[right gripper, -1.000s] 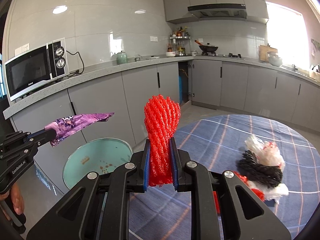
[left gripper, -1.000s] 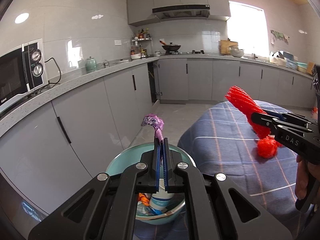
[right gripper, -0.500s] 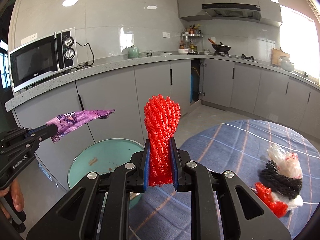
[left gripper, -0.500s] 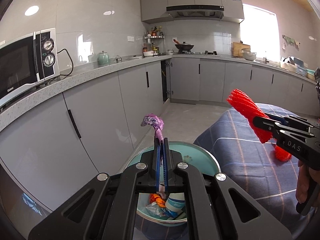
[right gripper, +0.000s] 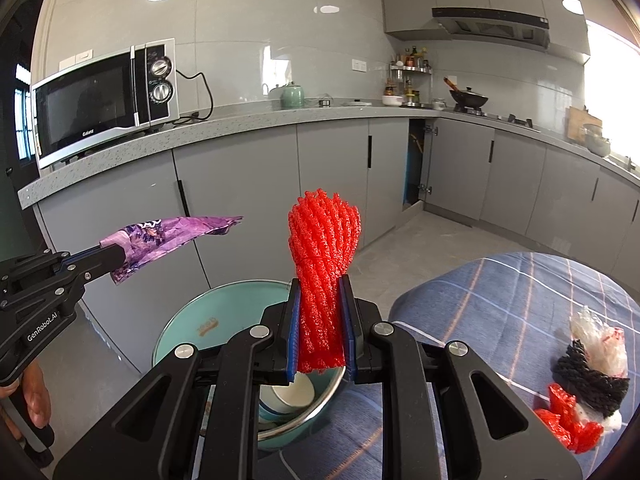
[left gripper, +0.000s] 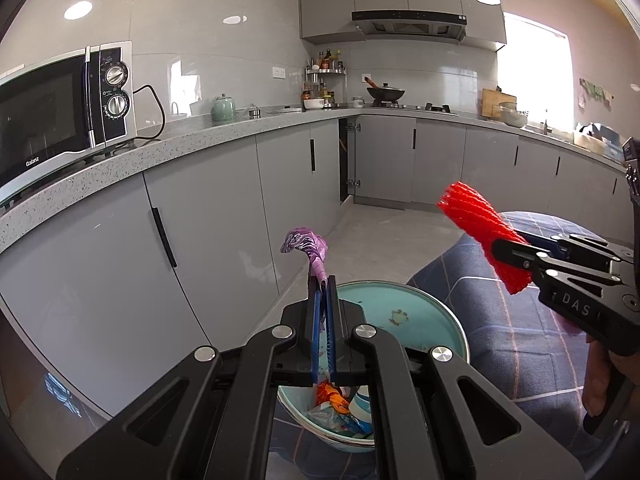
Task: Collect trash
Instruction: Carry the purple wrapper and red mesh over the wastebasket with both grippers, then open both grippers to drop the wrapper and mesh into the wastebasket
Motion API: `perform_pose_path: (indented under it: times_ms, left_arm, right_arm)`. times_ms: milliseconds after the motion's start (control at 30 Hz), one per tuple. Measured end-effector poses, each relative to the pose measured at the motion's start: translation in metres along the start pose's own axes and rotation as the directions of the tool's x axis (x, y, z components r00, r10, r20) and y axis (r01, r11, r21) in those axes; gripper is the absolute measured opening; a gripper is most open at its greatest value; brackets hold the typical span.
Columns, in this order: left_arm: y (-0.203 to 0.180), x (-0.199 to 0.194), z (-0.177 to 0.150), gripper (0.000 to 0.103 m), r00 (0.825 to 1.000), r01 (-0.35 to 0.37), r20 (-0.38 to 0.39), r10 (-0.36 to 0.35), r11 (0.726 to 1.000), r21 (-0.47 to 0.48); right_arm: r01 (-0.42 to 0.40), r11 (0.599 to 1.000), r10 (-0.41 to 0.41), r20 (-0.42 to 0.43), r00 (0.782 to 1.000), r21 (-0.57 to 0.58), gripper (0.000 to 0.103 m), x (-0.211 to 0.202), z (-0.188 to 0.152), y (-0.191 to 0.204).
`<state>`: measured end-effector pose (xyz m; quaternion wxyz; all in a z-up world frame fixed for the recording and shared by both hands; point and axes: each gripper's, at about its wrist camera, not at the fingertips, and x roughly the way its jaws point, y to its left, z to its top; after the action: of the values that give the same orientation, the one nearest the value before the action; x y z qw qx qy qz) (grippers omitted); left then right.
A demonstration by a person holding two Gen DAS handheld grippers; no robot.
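My left gripper [left gripper: 321, 284] is shut on a purple wrapper [left gripper: 308, 246], which sticks up past its tips above the teal bin [left gripper: 416, 312]. In the right wrist view the same wrapper [right gripper: 168, 236] juts rightward from the left gripper [right gripper: 114, 258]. My right gripper [right gripper: 320, 288] is shut on a red foam net [right gripper: 322, 264] that stands upright between the pads, over the near rim of the bin [right gripper: 192, 316]. The left wrist view shows the red net [left gripper: 480, 236] held at the right. Inside the bin lie a paper cup [right gripper: 292, 394] and coloured scraps [left gripper: 336, 400].
A round table with a blue checked cloth [right gripper: 500, 304] holds a heap of black, clear and red trash [right gripper: 588, 384]. Grey cabinets [left gripper: 208, 224] and a counter with a microwave [right gripper: 104, 100] run along the left. A person's hand [left gripper: 600, 380] grips the right handle.
Both grippers have travelled sideways from over the table toward the bin, which now sits more central beneath them. The trash heap has slid to the right edge. Both grips are unchanged.
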<state>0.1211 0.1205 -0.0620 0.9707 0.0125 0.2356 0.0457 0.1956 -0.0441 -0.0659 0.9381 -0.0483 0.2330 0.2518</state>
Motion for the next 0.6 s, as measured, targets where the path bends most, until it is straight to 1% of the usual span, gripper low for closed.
perform_pose_path:
  times_ms: [433,467,500,533,567,600]
  left_arm:
    - [-0.003,0.004,-0.002,0.004,1.000,0.015,-0.017,-0.015,1.000,-0.003]
    - [-0.003,0.004,-0.002,0.004,1.000,0.016,-0.017,-0.016,1.000,-0.002]
    - [-0.003,0.004,-0.002,0.007,1.000,0.016,-0.020,-0.016,1.000,0.000]
    - [-0.003,0.004,-0.003,0.008,1.000,0.015,-0.019,-0.015,1.000,-0.002]
    - [-0.002,0.005,-0.003,0.008,1.000,0.012,-0.017,-0.012,1.000,-0.004]
    - [-0.002,0.005,-0.003,0.010,1.000,0.012,-0.019,-0.013,1.000,-0.007]
  right_arm:
    - [-0.028,0.999,0.028,-0.026,0.999,-0.028,0.019,0.012,-0.002,0.010]
    - [-0.037,0.999,0.036,-0.035,0.999,-0.032,0.019,0.014,-0.003,0.011]
    - [-0.039,0.999,0.037,-0.041,0.998,-0.037,0.020,0.015,-0.004,0.013]
    - [-0.040,0.998,0.038,-0.044,0.998,-0.044,0.021,0.016,-0.005,0.015]
    - [-0.041,0.998,0.039,-0.046,0.998,-0.052,0.027,0.017,-0.007,0.016]
    - [-0.040,0.998,0.038,-0.047,0.998,-0.053,0.030,0.017,-0.008,0.017]
